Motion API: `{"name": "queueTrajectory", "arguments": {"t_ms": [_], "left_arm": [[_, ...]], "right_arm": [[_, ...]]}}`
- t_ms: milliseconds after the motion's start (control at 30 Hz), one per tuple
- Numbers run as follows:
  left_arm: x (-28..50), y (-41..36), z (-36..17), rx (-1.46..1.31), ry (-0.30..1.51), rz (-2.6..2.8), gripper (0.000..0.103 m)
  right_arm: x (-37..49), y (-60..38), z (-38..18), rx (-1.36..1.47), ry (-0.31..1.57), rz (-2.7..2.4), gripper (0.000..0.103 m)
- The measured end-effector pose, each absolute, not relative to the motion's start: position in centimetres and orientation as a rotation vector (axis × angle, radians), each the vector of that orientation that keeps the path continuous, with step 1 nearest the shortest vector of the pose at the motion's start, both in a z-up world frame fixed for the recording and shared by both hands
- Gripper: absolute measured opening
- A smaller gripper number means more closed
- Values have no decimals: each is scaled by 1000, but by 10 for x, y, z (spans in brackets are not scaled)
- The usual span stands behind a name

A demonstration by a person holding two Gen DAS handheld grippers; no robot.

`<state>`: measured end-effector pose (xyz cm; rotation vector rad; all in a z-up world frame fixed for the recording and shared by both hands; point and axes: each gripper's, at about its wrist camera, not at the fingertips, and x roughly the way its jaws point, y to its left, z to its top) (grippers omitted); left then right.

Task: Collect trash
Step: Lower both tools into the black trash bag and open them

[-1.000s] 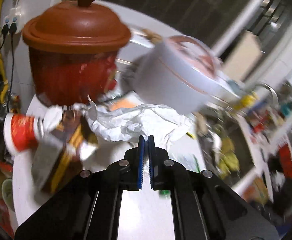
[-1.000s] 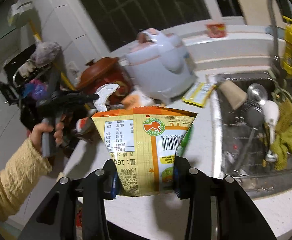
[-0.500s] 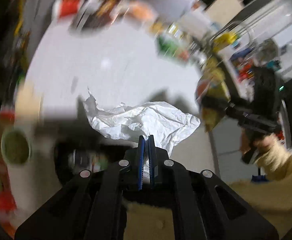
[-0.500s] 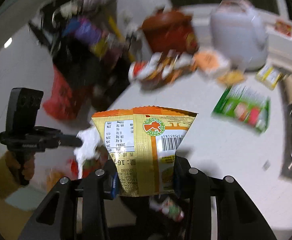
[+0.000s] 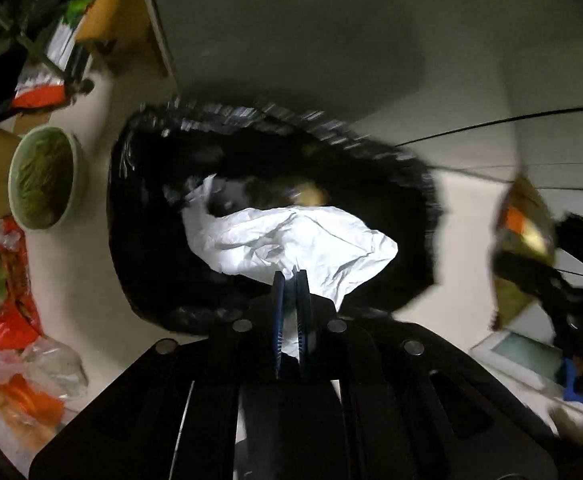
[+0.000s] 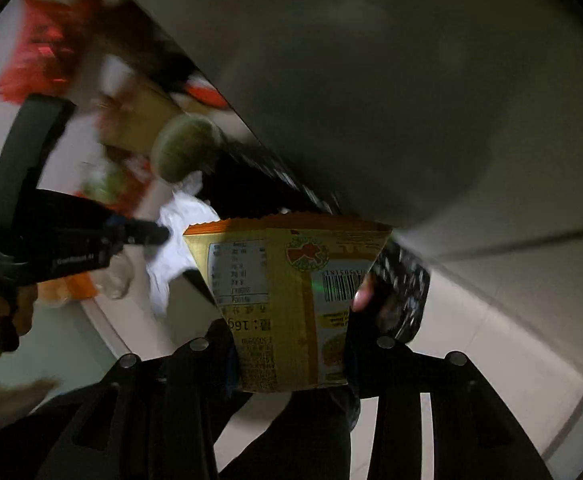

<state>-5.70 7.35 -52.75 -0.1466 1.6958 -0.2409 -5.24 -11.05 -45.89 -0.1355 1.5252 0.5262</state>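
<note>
My left gripper [image 5: 290, 280] is shut on a crumpled white paper [image 5: 291, 240] and holds it right over the open mouth of a bin lined with a black bag [image 5: 139, 240] on the floor. Some trash lies inside the bin. My right gripper [image 6: 291, 344] is shut on a yellow-orange snack packet [image 6: 287, 292], held upright near the bin's rim [image 6: 403, 276]. The packet also shows at the right of the left wrist view [image 5: 523, 236]. The left gripper and white paper [image 6: 179, 236] show at the left of the right wrist view.
A green bowl [image 5: 43, 178] stands on the floor left of the bin. Red and clear plastic bags [image 5: 7, 312] lie at the lower left. A cardboard box [image 5: 119, 16] and a grey cabinet front [image 5: 331, 40] stand behind the bin.
Both grippers swung down from the counter to the floor bin, still holding the paper and the packet. The counter, pots and sink have left view.
</note>
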Motion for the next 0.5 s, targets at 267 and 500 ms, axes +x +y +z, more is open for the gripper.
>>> {"name": "queueTrajectory", "arguments": {"t_ms": [267, 500], "left_arm": [[-58, 85, -568, -74, 1798, -159, 85], [-63, 94, -481, -63, 1669, -125, 85]], "right_arm": [[-46, -107, -515, -175, 1563, 394, 81], [-48, -110, -466, -117, 1510, 416, 81]]}}
